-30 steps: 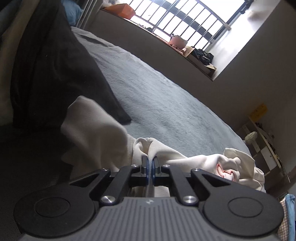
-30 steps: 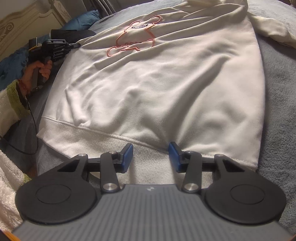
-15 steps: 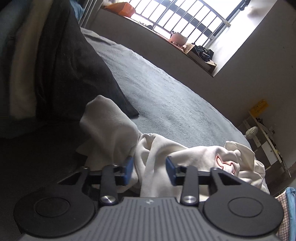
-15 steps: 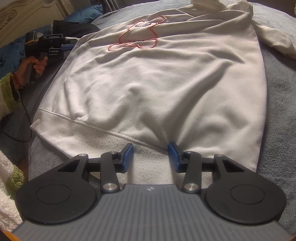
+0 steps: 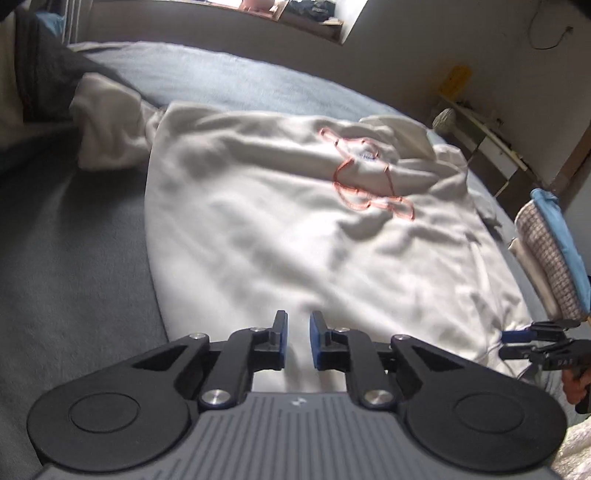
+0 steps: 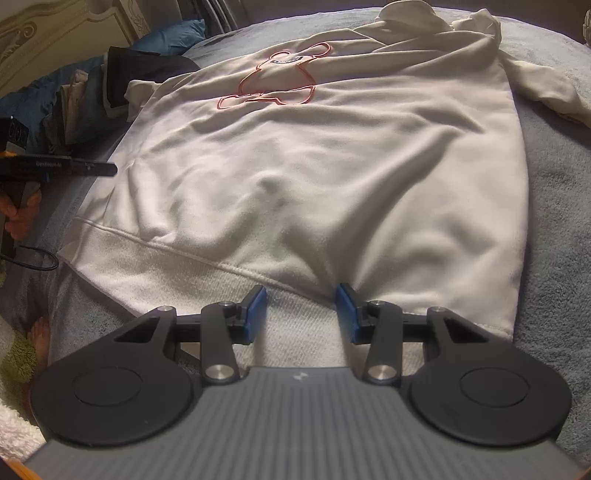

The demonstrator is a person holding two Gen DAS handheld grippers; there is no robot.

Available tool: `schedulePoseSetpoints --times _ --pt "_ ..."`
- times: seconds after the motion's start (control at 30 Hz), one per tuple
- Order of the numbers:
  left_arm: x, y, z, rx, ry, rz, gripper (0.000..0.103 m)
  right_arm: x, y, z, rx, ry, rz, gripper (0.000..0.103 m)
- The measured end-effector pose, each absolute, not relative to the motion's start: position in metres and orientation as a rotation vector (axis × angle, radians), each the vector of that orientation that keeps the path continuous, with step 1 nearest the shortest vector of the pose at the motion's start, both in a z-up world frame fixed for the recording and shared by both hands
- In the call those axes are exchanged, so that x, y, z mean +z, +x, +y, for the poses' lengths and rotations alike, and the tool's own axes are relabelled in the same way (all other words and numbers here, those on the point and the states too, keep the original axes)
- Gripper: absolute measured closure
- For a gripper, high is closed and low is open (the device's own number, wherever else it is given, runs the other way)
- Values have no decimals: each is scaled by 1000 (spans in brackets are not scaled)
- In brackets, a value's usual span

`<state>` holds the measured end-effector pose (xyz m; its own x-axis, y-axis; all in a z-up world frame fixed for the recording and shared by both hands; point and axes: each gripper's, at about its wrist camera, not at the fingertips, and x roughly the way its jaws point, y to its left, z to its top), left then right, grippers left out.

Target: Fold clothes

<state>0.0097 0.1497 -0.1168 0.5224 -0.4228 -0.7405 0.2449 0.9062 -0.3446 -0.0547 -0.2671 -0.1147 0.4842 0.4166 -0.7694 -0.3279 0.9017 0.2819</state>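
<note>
- On the grey bed cover (image 6: 561,206), a cream hoodie (image 6: 332,155) lies spread flat, front up, pink bear outline (image 6: 275,79) on the chest.
- Left of the hoodie: dark folded clothes (image 6: 122,77) and a blue pillow (image 6: 173,35), one hoodie sleeve (image 5: 107,125) bunched up against the dark pile.
- Left gripper (image 5: 296,341) over the hoodie's left side edge, jaws have just been closing, now a narrow gap, white fabric shows between the pads, no clear pinch.
- Same gripper seen from the right wrist view at the hoodie's left edge, held in a hand (image 6: 20,218).
- Right gripper (image 6: 301,314) at the hoodie's ribbed hem (image 6: 295,310), jaws apart, hem between them, pads not pressing.
- Right of the hoodie: other sleeve (image 6: 543,88) trailing off onto the cover.
</note>
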Motion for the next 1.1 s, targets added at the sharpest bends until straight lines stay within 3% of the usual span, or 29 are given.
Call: schedulePoseSetpoints --times 0.07,0.2,0.27,0.47,0.7,0.8,0.83,0.87,0.9,1.1 --pt "-127 -1 162 -350 -200 924 100 -115 -56 -267 454 95 959 63" --pt "-116 -19 186 -304 -194 884 99 -116 -58 -267 454 90 947 63" --pt "-101 -28 185 -303 -150 837 89 -117 -58 -267 454 97 943 63" --pt "-80 -56 129 -546 -32 772 87 -101 -57 -261 448 90 914 66" --pt "-125 -77 71 -687 49 882 86 -102 -57 -274 343 -79 868 72" --pt "-126 -75 79 -668 -21 907 87 -111 -64 -326 198 -70 894 80" --pt "-126 -76 81 -663 -24 911 90 -107 -66 -342 152 -26 889 96" --pt "-126 -76 82 -659 -24 913 91 -100 -65 -351 100 8 879 101" --pt "-126 -77 81 -656 -21 913 91 -93 -64 -357 64 36 864 94" --pt "-123 -81 73 -626 6 906 91 -81 -37 -302 242 5 765 94"
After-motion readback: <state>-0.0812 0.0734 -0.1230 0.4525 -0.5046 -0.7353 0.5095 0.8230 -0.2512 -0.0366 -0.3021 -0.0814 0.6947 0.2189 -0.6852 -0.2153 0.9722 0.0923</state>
